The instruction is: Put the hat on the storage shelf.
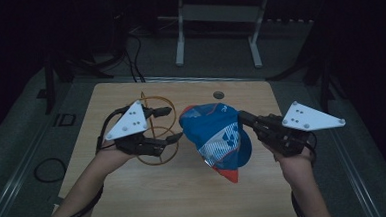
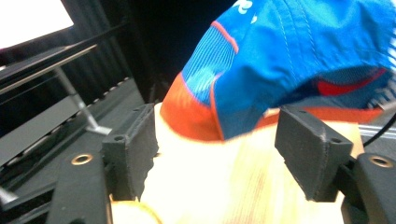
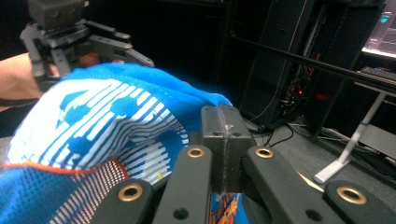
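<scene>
Cap (image 1: 216,137): woven cloth, matt, with a printed blue-and-white panel and an orange-edged mesh section seen in the right gripper view. Counter (image 1: 185,199): pale wood-grain surface, smooth, low sheen. Left gripper (image 1: 174,123) and right gripper (image 1: 243,117): matt black plastic with a faintly rough, layered texture; brass-coloured metal eyelets at the joints; each topped by a smooth light grey plate. Rings (image 1: 154,121) on the counter: thin, tan, smooth.
</scene>
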Demonstrator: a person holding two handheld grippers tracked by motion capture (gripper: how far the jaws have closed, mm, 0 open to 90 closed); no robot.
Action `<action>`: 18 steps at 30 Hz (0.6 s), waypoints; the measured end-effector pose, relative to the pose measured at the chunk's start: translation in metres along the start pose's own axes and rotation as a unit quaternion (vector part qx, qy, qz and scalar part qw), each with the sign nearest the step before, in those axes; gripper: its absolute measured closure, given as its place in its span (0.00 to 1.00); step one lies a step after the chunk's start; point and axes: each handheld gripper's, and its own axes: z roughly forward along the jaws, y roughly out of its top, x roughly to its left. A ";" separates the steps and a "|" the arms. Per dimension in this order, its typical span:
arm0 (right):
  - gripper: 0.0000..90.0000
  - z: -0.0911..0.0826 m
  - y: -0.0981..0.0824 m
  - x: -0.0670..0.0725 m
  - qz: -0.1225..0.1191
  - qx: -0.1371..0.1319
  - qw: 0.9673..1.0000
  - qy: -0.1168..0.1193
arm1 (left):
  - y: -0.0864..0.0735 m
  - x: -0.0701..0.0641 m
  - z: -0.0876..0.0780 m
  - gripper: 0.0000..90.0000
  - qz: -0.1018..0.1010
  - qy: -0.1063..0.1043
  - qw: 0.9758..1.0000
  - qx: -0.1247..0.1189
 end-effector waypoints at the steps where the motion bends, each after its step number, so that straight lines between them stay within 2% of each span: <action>1: 1.00 0.002 0.002 -0.001 -0.001 0.001 1.000 -0.002 | -0.003 0.001 -0.005 0.30 -0.007 0.009 1.000 -0.005; 3: 1.00 0.005 0.005 -0.002 0.002 -0.001 1.000 -0.002 | -0.008 0.005 -0.014 0.28 -0.020 0.019 1.000 -0.009; 5: 1.00 0.009 0.009 -0.003 0.001 -0.002 1.000 -0.007 | -0.014 0.007 -0.021 0.18 -0.035 0.032 0.999 -0.010; 7: 1.00 0.013 0.013 -0.004 0.000 -0.004 1.000 -0.009 | -0.022 0.009 -0.027 0.09 -0.038 0.047 0.998 -0.002; 9: 1.00 0.018 0.018 -0.005 -0.004 -0.003 1.000 -0.014 | -0.030 0.010 -0.032 0.04 -0.042 0.064 0.997 0.006; 14: 1.00 0.035 0.030 -0.006 0.000 -0.006 1.000 -0.008 | -0.056 0.009 -0.047 0.03 -0.066 0.090 0.994 0.006; 18: 1.00 0.052 0.042 -0.003 -0.007 -0.006 1.000 -0.010 | -0.076 0.007 -0.061 0.03 -0.078 0.129 0.989 0.002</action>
